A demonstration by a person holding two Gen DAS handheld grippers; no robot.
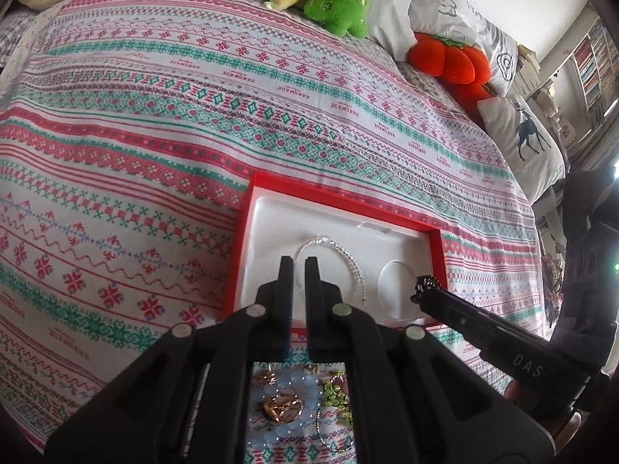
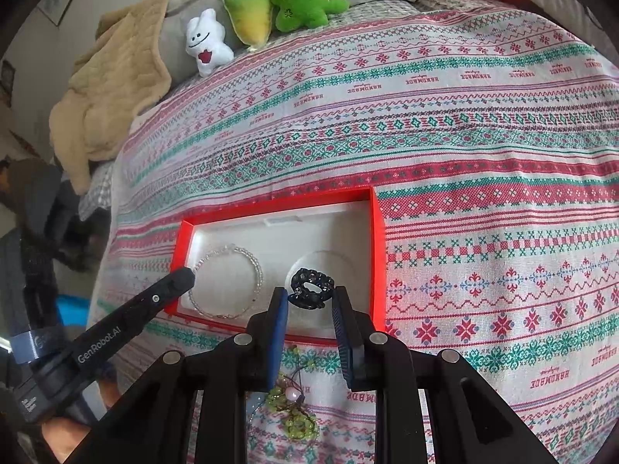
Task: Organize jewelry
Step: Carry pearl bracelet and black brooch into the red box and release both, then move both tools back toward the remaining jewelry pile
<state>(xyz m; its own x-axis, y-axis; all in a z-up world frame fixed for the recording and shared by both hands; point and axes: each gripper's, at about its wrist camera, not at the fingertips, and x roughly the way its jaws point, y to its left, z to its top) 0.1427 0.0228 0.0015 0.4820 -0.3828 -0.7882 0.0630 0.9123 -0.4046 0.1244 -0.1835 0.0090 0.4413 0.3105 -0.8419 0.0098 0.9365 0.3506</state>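
Note:
A red box with a white moulded insert (image 1: 271,208) (image 2: 377,232) lies on the patterned bedspread. A clear beaded bracelet (image 1: 358,270) (image 2: 257,270) lies in its left part. My left gripper (image 1: 298,265) hovers over that bracelet with its fingers nearly closed and a narrow gap; it also shows in the right wrist view (image 2: 185,276). My right gripper (image 2: 309,295) is shut on a black beaded bracelet (image 2: 311,288) (image 1: 425,286), holding it over the round recess (image 1: 398,290) on the right.
Loose jewelry lies on the bedspread in front of the box: a gold piece (image 1: 280,406), pale blue beads (image 1: 294,382) and green beads (image 2: 298,421). Plush toys (image 2: 247,11) and pillows (image 1: 522,143) line the far and right sides. A beige blanket (image 2: 112,92) lies at the far left.

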